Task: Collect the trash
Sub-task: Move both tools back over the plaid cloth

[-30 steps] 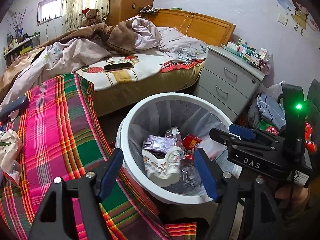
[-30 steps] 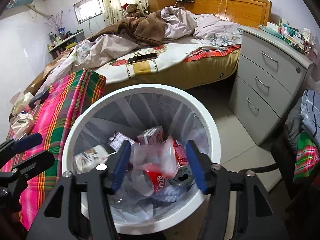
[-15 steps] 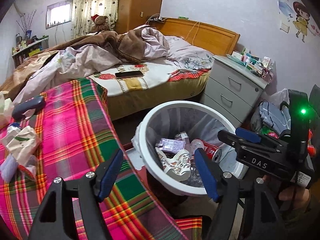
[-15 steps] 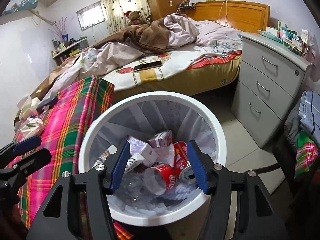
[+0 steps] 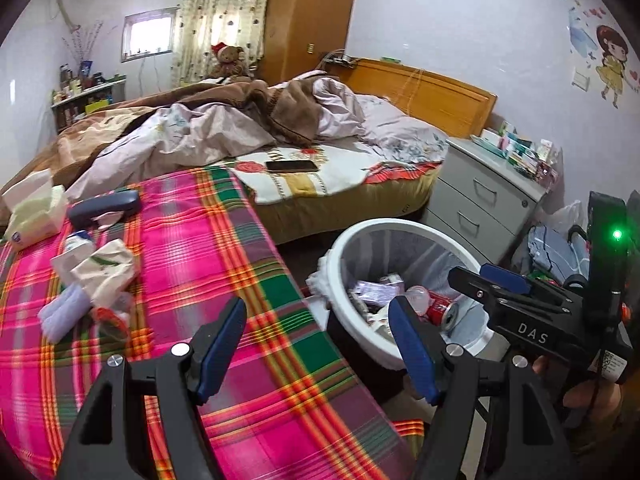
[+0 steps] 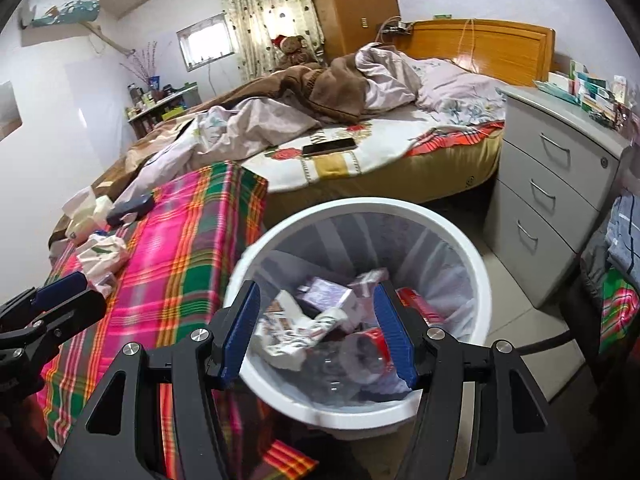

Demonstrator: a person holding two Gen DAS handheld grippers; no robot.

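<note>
Between our two pairs of tongs sits the job: both are spread wide and hold nothing. Our left tongs (image 5: 316,344) hover over the plaid cloth (image 5: 224,280), blue pads well apart, with only cloth showing in the gap. Our right tongs (image 6: 318,328) hang above the bin (image 6: 478,276), their pads just as far apart, framing the rubbish below without touching it. From the left camera we see the right tongs (image 5: 472,276) from the side, black with a green light glowing on the handle, and part of a hand (image 5: 580,390) gripping it from below. The bin is white, round and lined with a thin clear bag; it stands on the floor, just beside the edge of the plaid cloth and near the foot of the bed (image 5: 340,196). Inside lie red cans (image 5: 438,308), small cartons (image 6: 326,294), a crushed clear bottle and printed wrappers. More rubbish waits on the plaid cloth, well apart from the bin on its far left side: a crumpled wrapper (image 5: 106,272), a pale purple wad (image 5: 64,312) beside it, and a tissue pack (image 5: 34,208) further back. A dark blue case (image 5: 104,206) lies near these. On the bed behind we see rumpled blankets and a dark phone (image 5: 292,166) lying flat. A grey drawer chest (image 6: 560,188) stands to the right of the bed, its top crowded with small boxes.
</note>
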